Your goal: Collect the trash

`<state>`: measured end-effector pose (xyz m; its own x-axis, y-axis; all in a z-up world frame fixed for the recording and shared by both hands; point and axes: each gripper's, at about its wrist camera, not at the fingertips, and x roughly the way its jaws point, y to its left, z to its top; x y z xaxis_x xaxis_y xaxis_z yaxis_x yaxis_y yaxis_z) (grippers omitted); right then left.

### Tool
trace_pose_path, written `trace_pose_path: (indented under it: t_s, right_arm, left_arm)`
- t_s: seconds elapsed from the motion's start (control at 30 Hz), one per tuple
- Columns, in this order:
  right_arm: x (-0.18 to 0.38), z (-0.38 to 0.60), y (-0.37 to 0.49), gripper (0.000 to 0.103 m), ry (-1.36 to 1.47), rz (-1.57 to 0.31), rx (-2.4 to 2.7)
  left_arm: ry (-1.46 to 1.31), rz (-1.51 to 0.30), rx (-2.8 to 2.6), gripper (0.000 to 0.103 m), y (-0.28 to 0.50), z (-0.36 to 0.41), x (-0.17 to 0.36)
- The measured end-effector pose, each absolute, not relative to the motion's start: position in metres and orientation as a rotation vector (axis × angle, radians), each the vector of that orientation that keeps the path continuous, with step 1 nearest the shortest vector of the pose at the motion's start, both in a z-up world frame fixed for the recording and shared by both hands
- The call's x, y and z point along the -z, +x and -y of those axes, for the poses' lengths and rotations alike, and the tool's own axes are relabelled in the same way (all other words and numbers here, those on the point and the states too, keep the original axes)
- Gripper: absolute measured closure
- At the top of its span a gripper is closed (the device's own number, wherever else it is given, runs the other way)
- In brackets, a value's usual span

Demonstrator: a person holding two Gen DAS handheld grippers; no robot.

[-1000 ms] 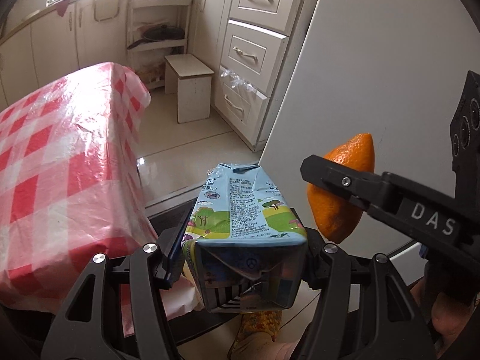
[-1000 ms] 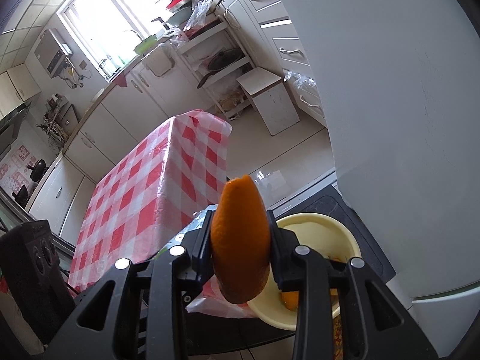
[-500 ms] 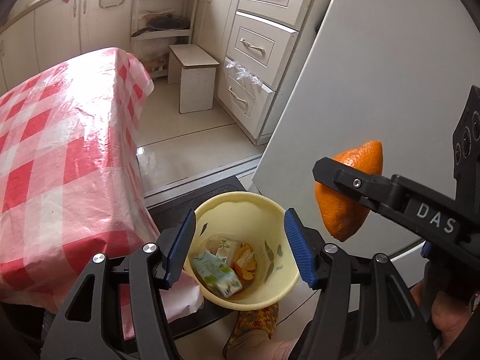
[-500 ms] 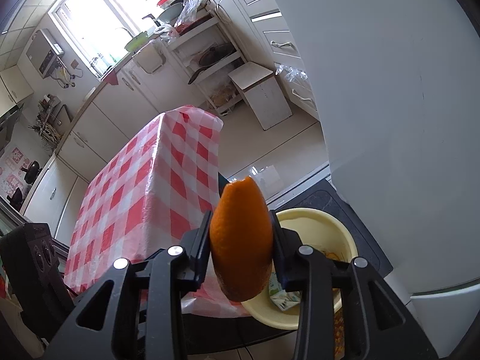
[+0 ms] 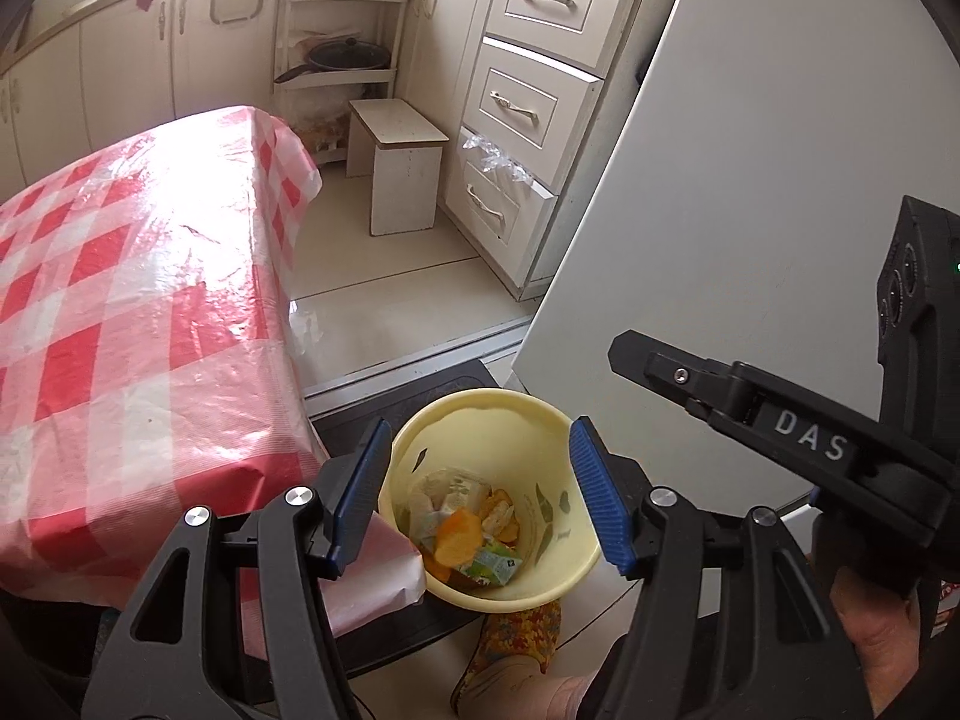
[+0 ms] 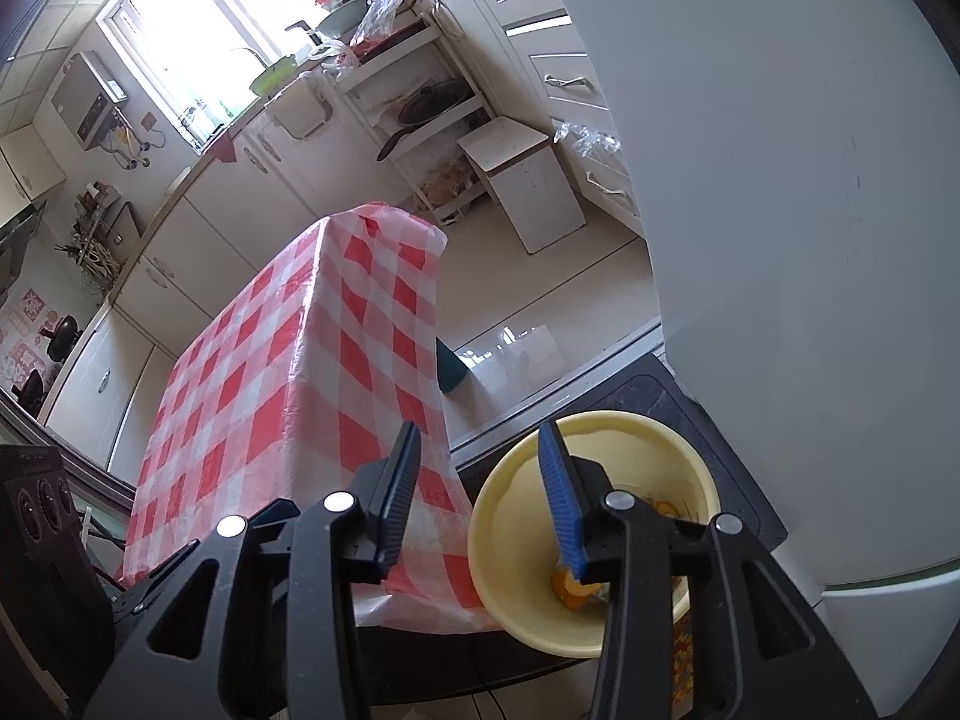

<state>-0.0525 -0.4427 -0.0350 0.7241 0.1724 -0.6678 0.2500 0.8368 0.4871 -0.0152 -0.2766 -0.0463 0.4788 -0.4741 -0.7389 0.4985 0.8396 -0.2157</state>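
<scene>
Both grippers empty; orange peel (image 5: pixel 459 537), carton (image 5: pixel 489 564), maybe wrappers, in yellow bin (image 5: pixel 576 570).

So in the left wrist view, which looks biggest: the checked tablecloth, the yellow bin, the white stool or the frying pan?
Largest to smallest, as they look:
1. checked tablecloth
2. yellow bin
3. white stool
4. frying pan
The bin is much nearer the camera, so its lead over the stool is unsure.

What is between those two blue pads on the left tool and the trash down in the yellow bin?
Nothing but air. In the left wrist view the left gripper hangs open and empty above the yellow bin, with the orange peel and carton lying inside.
</scene>
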Motion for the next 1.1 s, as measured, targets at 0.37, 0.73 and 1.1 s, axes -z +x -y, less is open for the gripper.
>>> trace_pose_path:
  t_s: [0.37,0.73,1.1]
  right_arm:
    - [0.009,0.431,-0.063,0.024,0.509,-0.695,0.072]
    - [-0.035,0.403,-0.106,0.007,0.367,-0.595,0.228]
    - [-0.089,0.363,-0.156,0.007,0.28,-0.544,0.222]
  left_arm:
    - [0.053,-0.845,0.564,0.025,-0.035,0.254,0.013]
    - [0.04,-0.772,0.525,0.014,-0.062,0.208,-0.039]
    - [0.063,-0.652,0.53,0.008,-0.113,0.167,-0.097]
